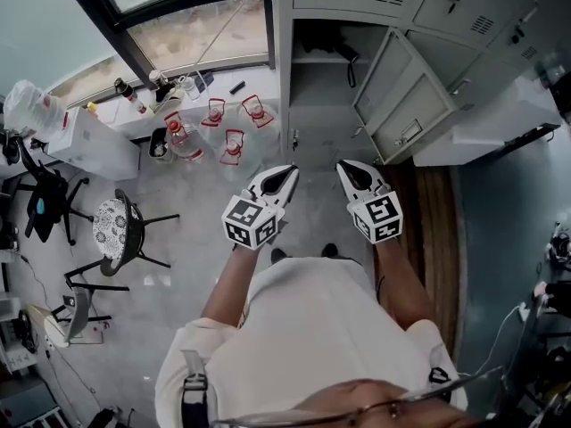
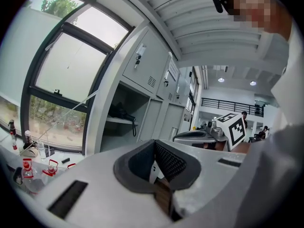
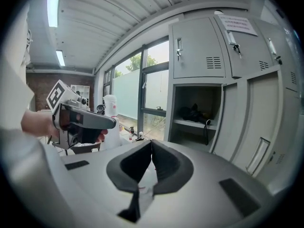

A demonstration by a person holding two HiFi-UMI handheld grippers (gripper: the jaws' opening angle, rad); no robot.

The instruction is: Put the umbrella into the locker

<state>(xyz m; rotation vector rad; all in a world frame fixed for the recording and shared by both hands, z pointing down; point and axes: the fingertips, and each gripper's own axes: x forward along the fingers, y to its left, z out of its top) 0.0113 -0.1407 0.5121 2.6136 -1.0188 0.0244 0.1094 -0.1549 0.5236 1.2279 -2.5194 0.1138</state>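
Black umbrella (image 3: 194, 113) lies inside the open locker (image 3: 171, 110), ahead of my left hand-held gripper (image 2: 154, 144) and right hand-held gripper (image 3: 151, 142), both clenched on nothing.

Bare grey floor (image 1: 312, 150) ahead to open grey metal locker compartment (image 1: 317, 87); grey locker door (image 1: 401, 105) swung out right, red-handled clear jugs (image 1: 234, 145) crowding left.

Umbrella (image 3: 192, 112) indist. in locker (image 3: 211, 96) shadow
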